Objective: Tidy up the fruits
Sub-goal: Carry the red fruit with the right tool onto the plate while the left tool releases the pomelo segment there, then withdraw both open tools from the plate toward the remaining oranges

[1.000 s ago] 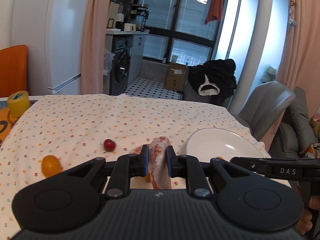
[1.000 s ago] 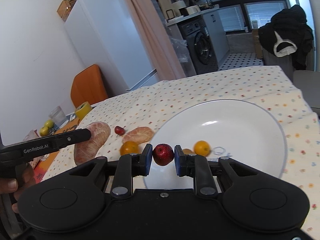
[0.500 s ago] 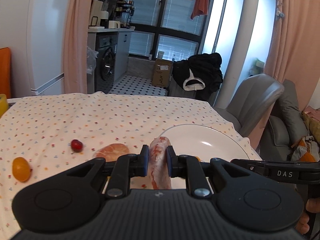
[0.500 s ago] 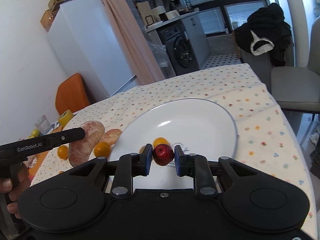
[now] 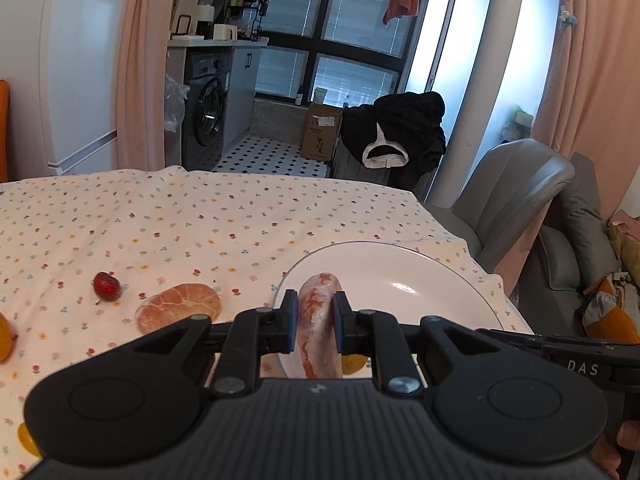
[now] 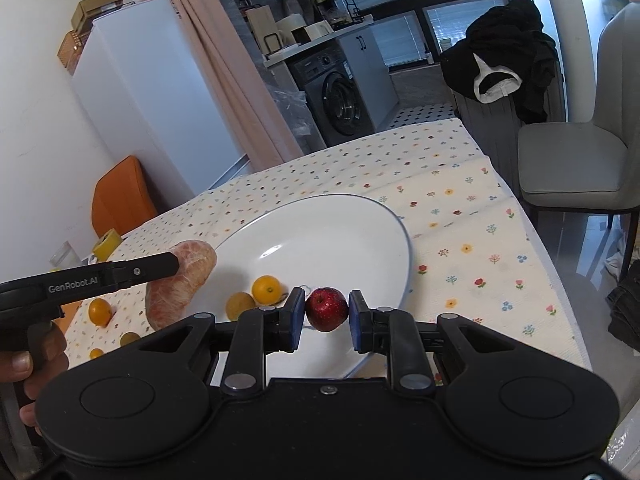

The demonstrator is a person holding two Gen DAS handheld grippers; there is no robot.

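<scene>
A white plate point(image 5: 400, 272) point(image 6: 340, 232) lies on the flowered tablecloth with two small oranges point(image 6: 267, 289) near its front. My left gripper point(image 5: 316, 316) is shut on a pink peeled citrus segment point(image 5: 318, 320) point(image 6: 180, 280), held over the plate's left rim. My right gripper point(image 6: 326, 312) is shut on a small red fruit point(image 6: 326, 308), low over the plate's near part. On the cloth to the left lie another peeled segment point(image 5: 179, 306), a small red fruit point(image 5: 106, 285) and several small oranges point(image 6: 100, 311).
A grey chair point(image 5: 512, 192) point(image 6: 572, 168) stands past the table's right edge. A yellow tape roll point(image 6: 106, 242) and a glass point(image 6: 64, 254) sit at the table's far left, by an orange chair point(image 6: 120, 200). A person's hand point(image 6: 28, 360) holds the left gripper.
Both grippers have moved toward the plate. The left one carried its segment to the right, over the plate's rim. The right one carried the red fruit further over the plate.
</scene>
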